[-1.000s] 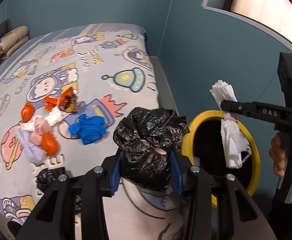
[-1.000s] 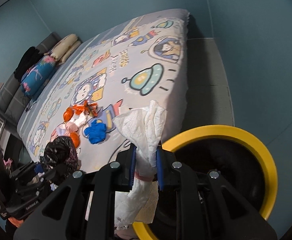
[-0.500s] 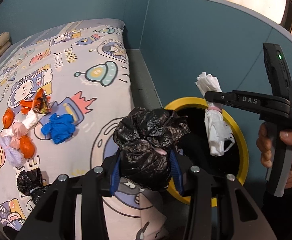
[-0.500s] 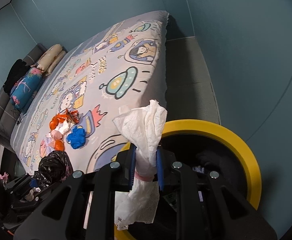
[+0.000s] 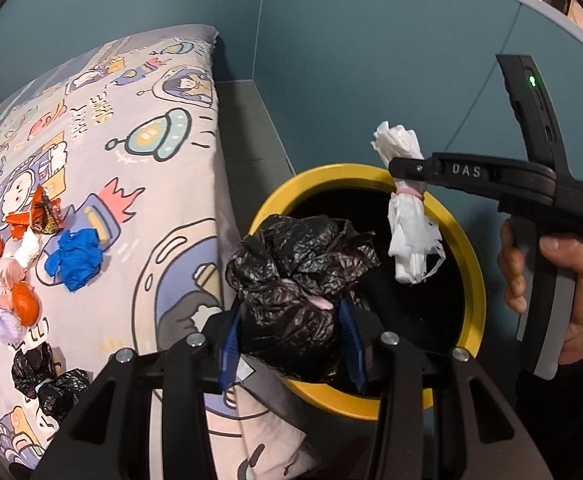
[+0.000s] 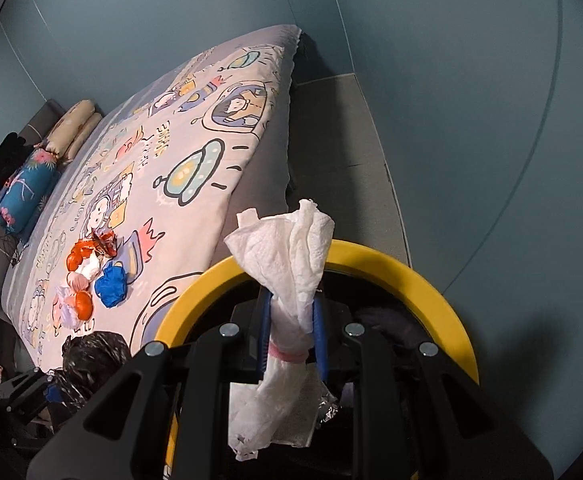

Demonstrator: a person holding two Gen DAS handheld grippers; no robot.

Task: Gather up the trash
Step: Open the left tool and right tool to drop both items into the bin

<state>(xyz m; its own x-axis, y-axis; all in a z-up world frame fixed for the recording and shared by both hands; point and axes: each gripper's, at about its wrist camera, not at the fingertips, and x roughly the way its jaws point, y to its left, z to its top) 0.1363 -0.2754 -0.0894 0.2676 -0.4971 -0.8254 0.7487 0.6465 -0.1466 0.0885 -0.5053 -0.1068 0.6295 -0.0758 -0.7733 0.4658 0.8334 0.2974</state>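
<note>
Holding a crumpled black plastic bag [image 5: 299, 276], the left gripper [image 5: 289, 340] hovers at the yellow-rimmed round bin [image 5: 473, 280]; the right gripper [image 6: 291, 340] clamps a banded white tissue bundle [image 6: 287, 296] above its opening. Neither is dropped. Blue, orange, pink and black scraps [image 5: 73, 260] remain on the cartoon-print bedsheet [image 5: 131, 120].

Both grippers have swung from beside the bed toward the yellow-rimmed bin [image 5: 467, 248], so the left gripper [image 5: 289, 320] now holds its black bag [image 5: 299, 276] over the rim and the right gripper's [image 6: 291, 338] white wad [image 6: 287, 280] hangs above the opening.
</note>
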